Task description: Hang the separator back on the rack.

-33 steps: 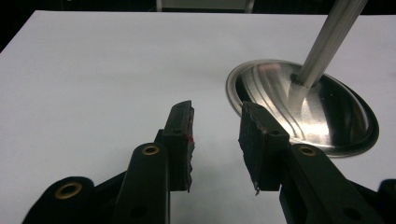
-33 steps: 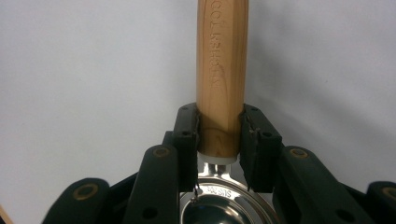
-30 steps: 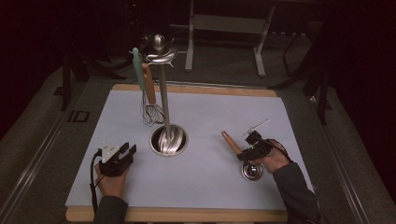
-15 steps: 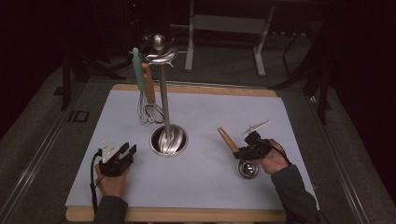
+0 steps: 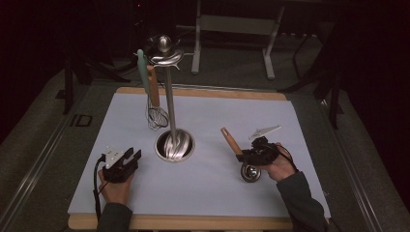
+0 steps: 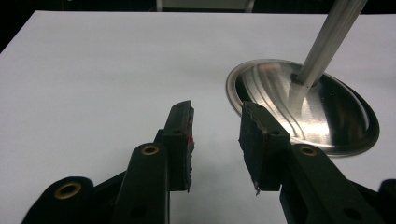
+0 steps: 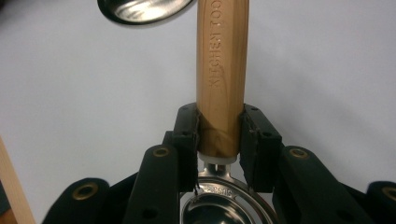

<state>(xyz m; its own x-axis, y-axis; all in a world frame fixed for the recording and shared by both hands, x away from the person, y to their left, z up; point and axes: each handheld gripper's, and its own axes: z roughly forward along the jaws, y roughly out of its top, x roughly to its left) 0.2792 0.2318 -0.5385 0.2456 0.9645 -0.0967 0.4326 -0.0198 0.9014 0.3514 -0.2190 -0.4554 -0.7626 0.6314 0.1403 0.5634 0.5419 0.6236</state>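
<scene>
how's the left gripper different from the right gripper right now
The left gripper is open with nothing between its fingers; the right gripper is shut on the wooden handle of a metal utensil. The left sits beside the stand's base, the right farther off. Both are hand-held over the white mat.

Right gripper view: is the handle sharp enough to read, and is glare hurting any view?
Right gripper view: the wooden handle is sharp, its stamped lettering legible. Left gripper view: the stand's steel base shows bright streaks; the jaws are sharp. High view: the surroundings are dark, and the white mat is evenly lit.
</scene>
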